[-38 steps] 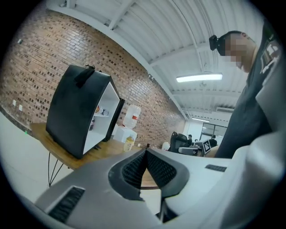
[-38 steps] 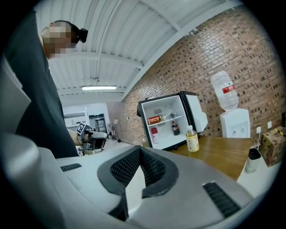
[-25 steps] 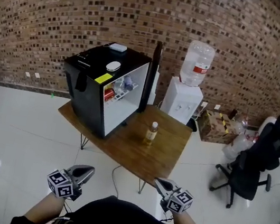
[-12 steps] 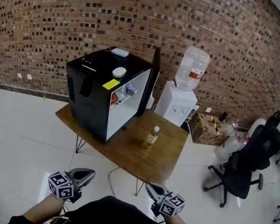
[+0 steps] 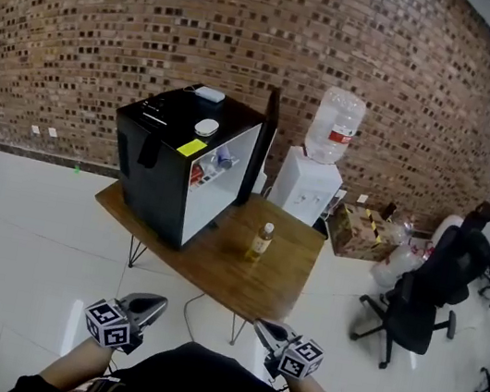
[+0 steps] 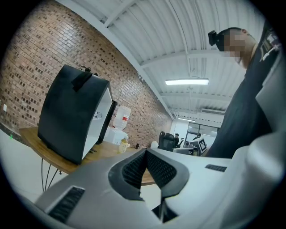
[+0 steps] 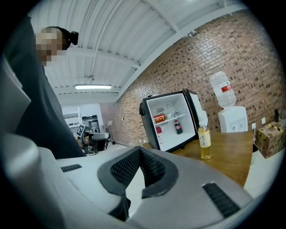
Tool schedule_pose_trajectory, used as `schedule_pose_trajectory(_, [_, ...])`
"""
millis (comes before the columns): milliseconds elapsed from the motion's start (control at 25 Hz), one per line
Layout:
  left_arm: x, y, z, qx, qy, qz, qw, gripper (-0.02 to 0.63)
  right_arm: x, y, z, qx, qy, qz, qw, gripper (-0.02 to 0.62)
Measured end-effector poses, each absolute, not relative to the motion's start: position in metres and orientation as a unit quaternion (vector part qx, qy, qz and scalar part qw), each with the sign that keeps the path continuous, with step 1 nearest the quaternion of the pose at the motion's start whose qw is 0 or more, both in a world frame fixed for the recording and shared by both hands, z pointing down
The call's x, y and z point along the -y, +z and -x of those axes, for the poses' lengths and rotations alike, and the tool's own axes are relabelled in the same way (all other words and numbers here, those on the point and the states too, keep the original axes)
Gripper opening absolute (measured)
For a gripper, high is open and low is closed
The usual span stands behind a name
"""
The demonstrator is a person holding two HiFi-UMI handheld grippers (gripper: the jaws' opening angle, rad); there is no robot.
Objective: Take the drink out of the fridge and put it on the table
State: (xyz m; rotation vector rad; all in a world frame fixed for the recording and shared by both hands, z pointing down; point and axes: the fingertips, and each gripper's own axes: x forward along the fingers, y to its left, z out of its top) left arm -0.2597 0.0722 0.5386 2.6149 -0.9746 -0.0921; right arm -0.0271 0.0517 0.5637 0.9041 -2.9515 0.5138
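A bottle of yellow drink (image 5: 261, 240) (image 7: 204, 142) (image 6: 123, 146) stands upright on the wooden table (image 5: 241, 270), in front of the black mini fridge (image 5: 180, 165) whose door (image 5: 262, 142) is swung open. Cans and a dark bottle sit on the fridge shelves (image 7: 172, 118). Both grippers hang low near my body, well short of the table. My left gripper (image 5: 146, 303) (image 6: 145, 152) is shut with nothing in it. My right gripper (image 5: 267, 328) (image 7: 140, 150) is shut and empty too.
A white water dispenser (image 5: 321, 162) stands behind the table by the brick wall. A cardboard box (image 5: 361, 230) and black office chairs (image 5: 418, 305) are to the right. The floor is glossy white tile (image 5: 24, 226).
The view has shifted slightly; the table and fridge sit a little lower and left in the frame. Both grippers stay shut near my body; the right one drew in a little.
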Motion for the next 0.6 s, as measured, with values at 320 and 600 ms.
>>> schedule_pose_trajectory(320, [-0.0738, 0.5366, 0.2569, 0.345, -0.031, -0.923, 0.17, 0.002, -0.0504, 0.5561, 0.0243, 0.947, 0.146, -0.285, 0.012, 0.015])
schedule_pose_trajectory(600, [-0.077, 0.5374, 0.2609, 0.347, -0.03, -0.921, 0.174, 0.002, -0.0515, 0.5562, 0.028, 0.949, 0.142, -0.281, 0.015, 0.015])
